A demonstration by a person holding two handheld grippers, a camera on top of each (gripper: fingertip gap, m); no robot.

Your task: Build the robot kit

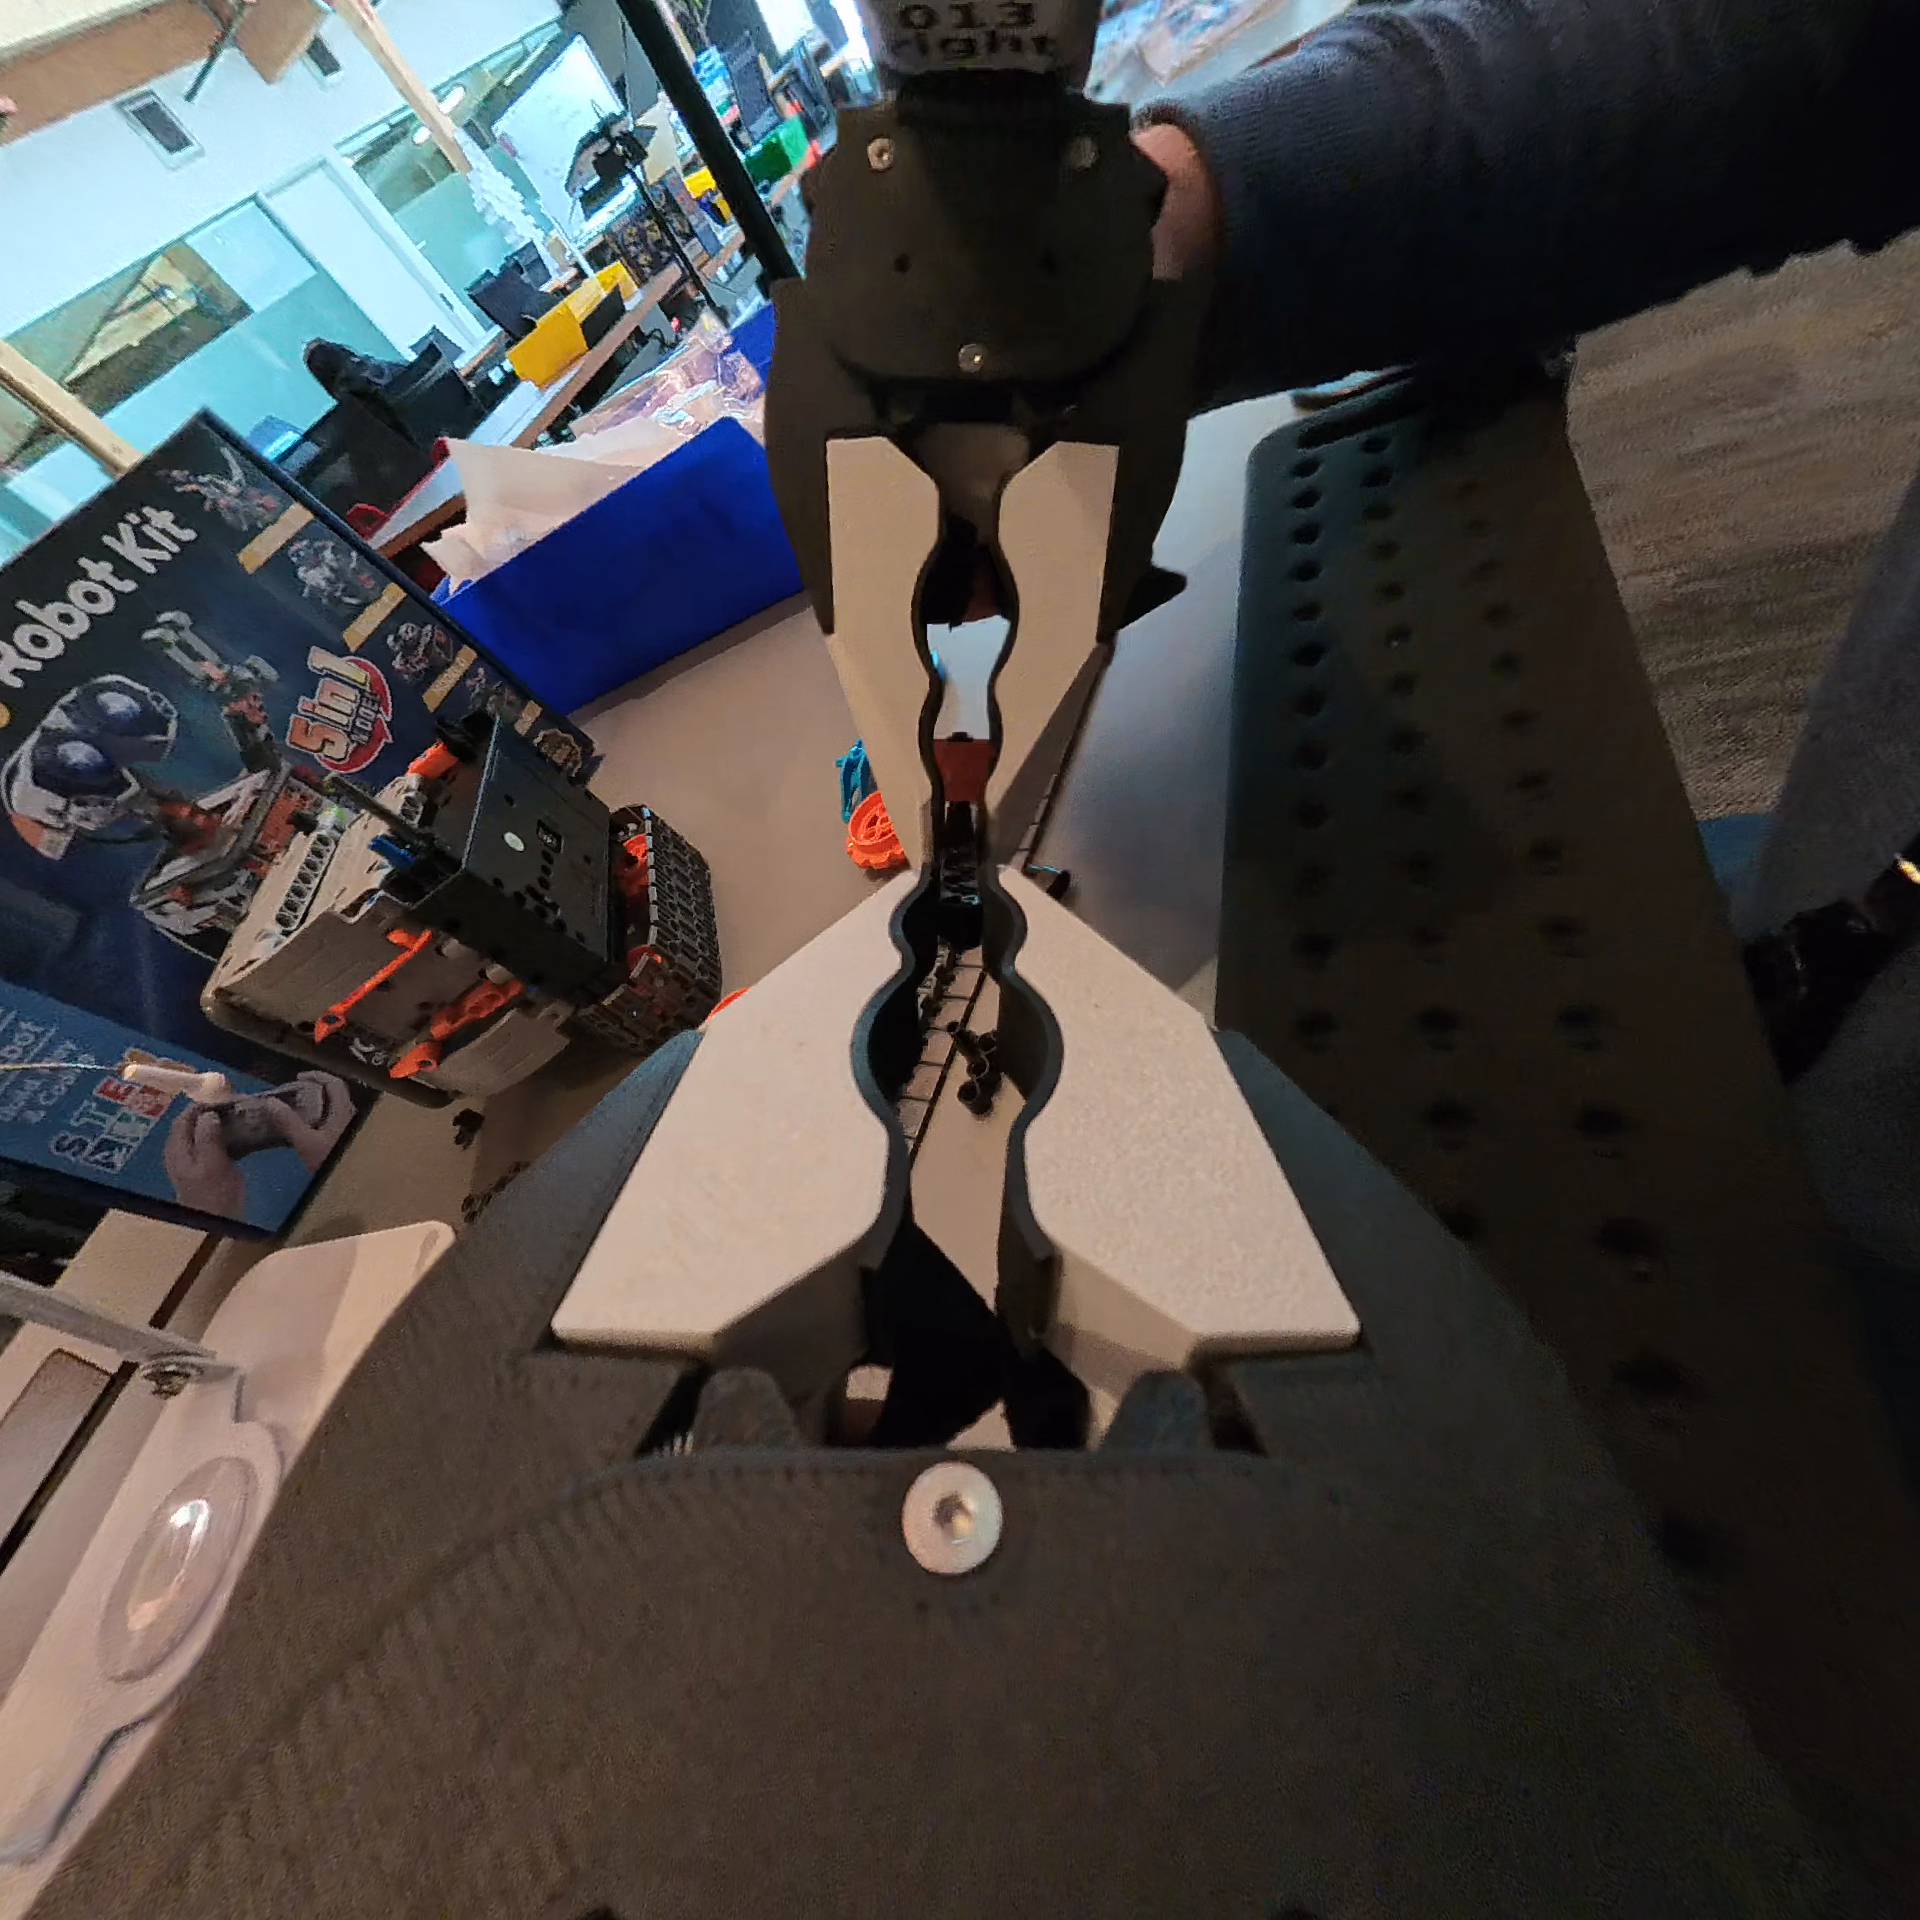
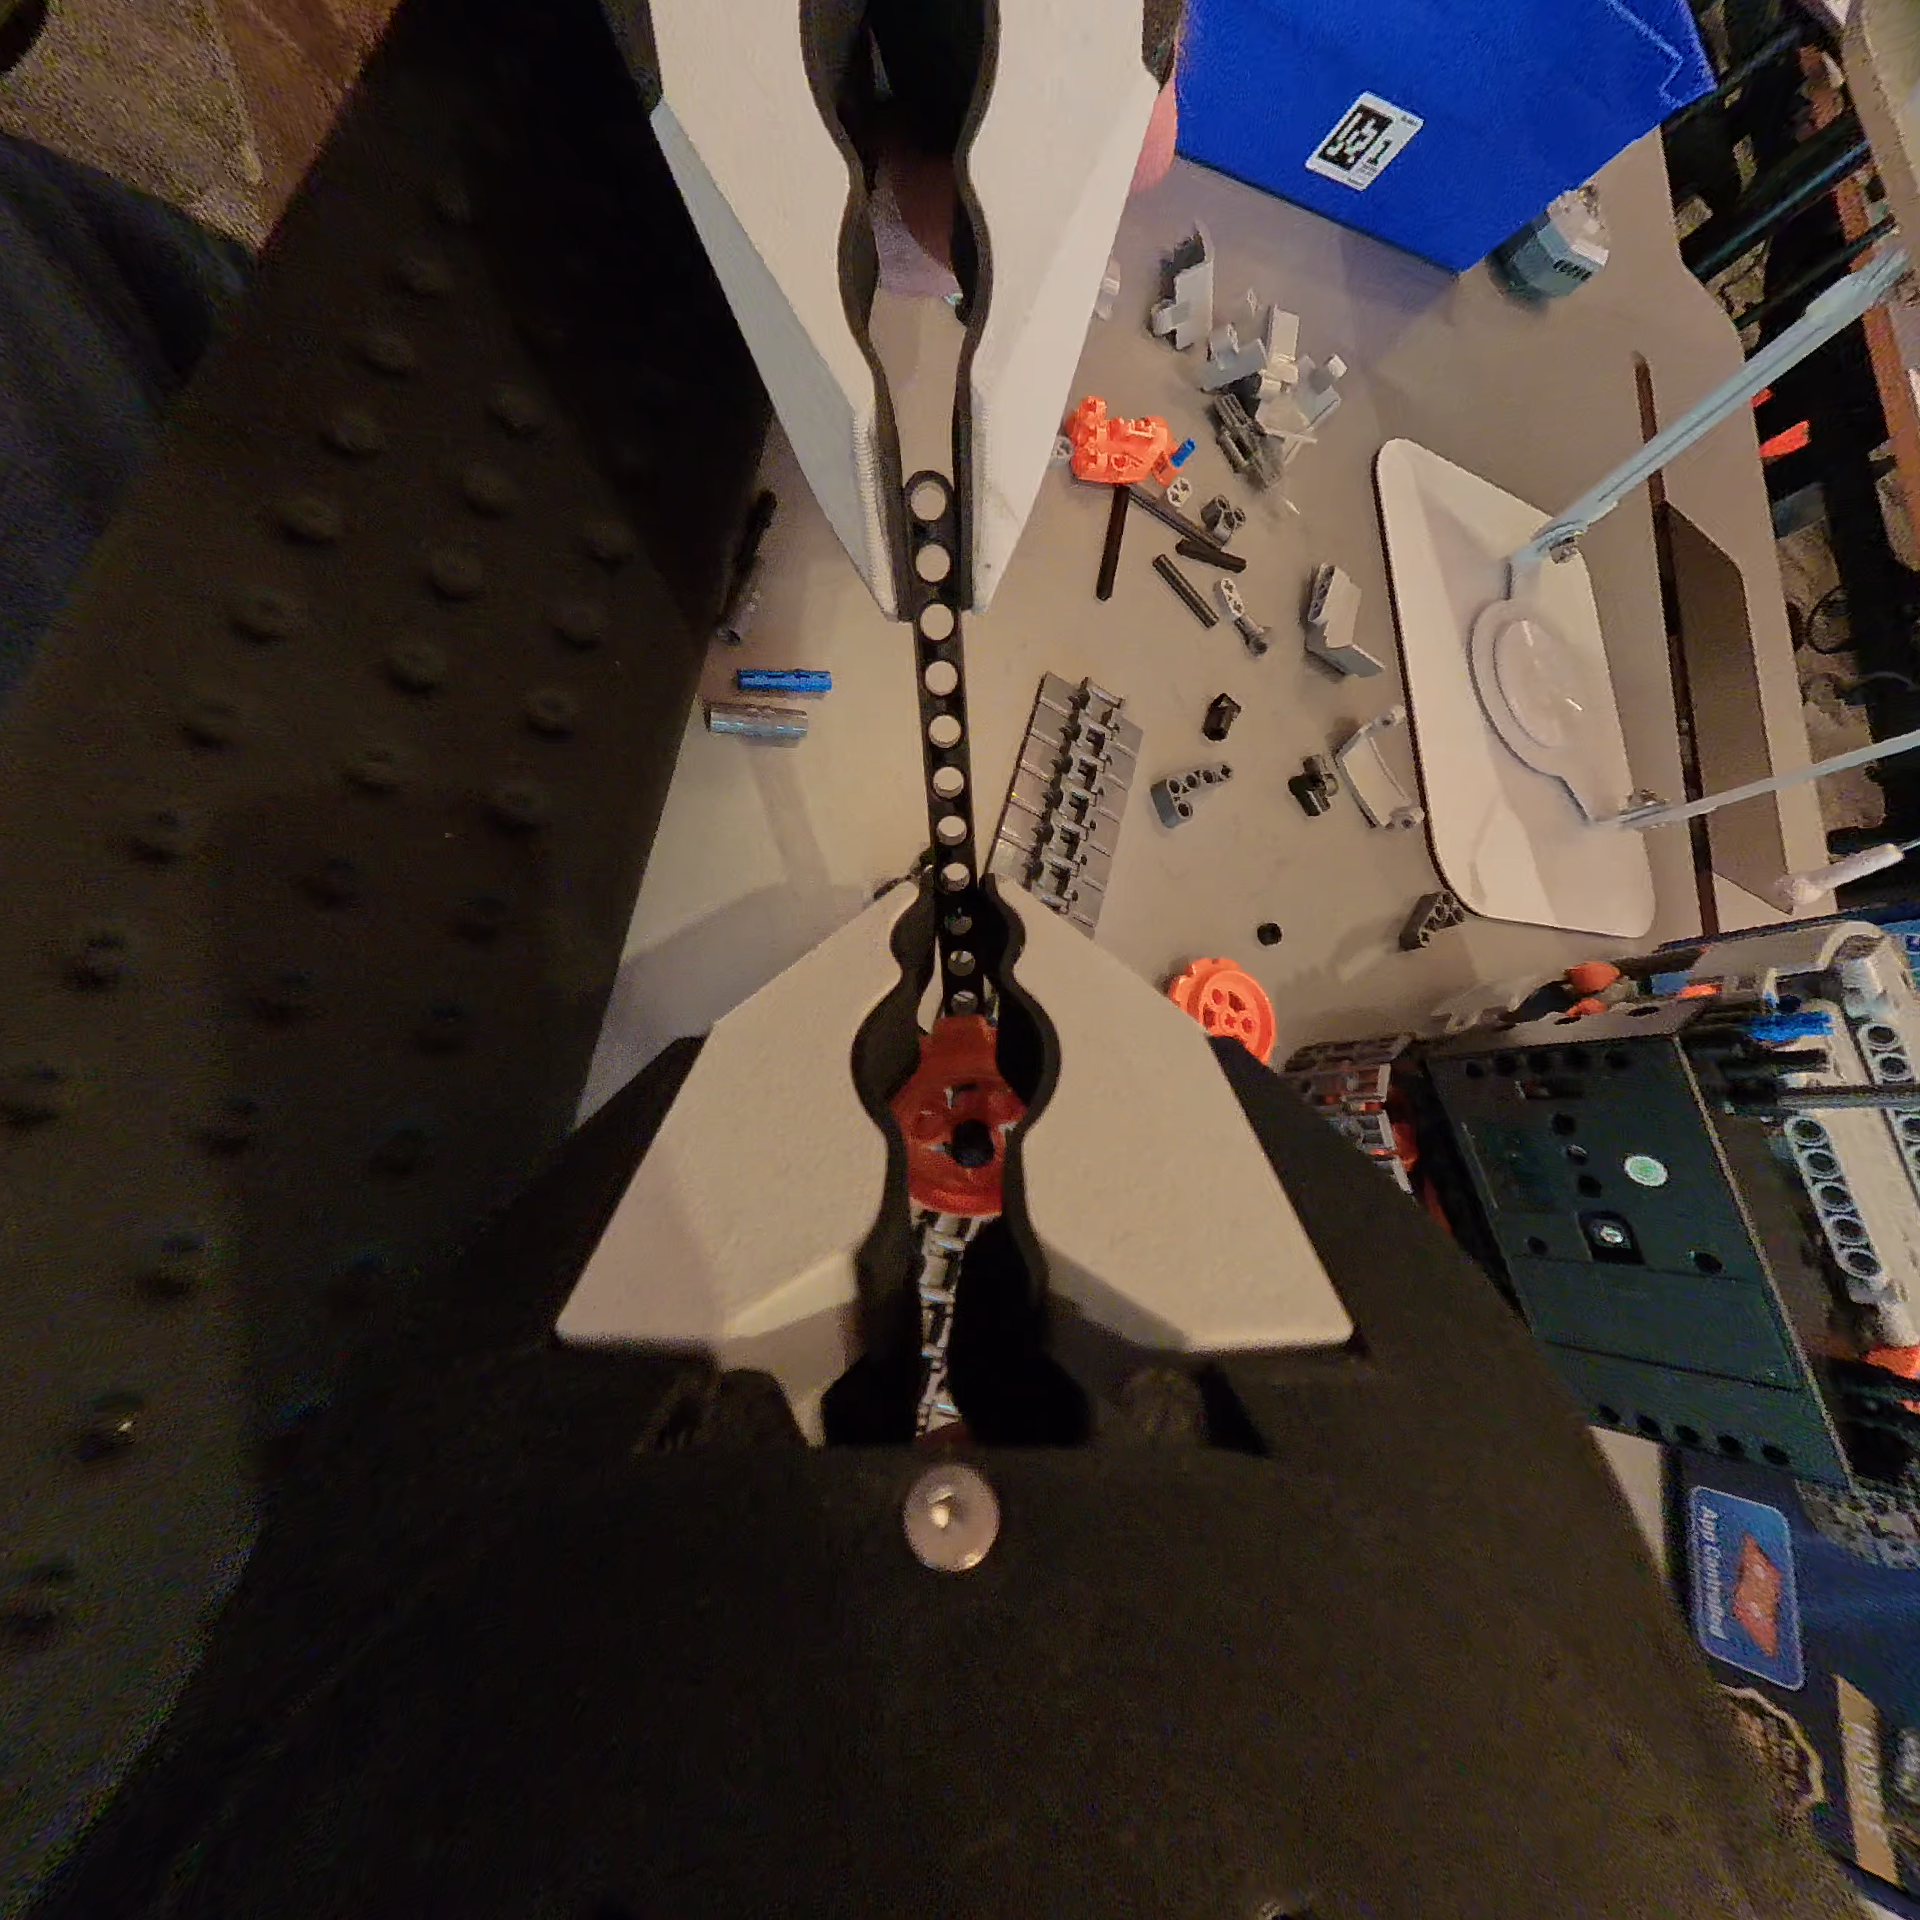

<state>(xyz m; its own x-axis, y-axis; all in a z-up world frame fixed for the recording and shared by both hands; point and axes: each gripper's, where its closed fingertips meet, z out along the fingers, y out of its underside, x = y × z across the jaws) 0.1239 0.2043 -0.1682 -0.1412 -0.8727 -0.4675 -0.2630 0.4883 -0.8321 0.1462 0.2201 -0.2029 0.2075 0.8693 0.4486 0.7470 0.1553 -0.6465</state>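
Right hand-held gripper [image 2: 951,894] narrowed on a black perforated beam [image 2: 942,717], with an orange wheel hub [image 2: 956,1132] lodged between its fingers behind the tips. Left hand-held gripper [image 2: 930,613] opposite, tip to tip, clamped on the beam's far end; the beam spans the gap between the two, above the counter [image 2: 1299,997]. Loose parts lie on the counter below: grey track section [image 2: 1070,795], second orange wheel [image 2: 1221,1003], blue pin [image 2: 784,681], grey and black connectors. Blue bin [image 2: 1455,94] at the far end. Partly built tracked robot model [image 1: 457,904] sits beside its kit box [image 1: 156,769]. Perforated chair back [image 1: 1455,831] close alongside.
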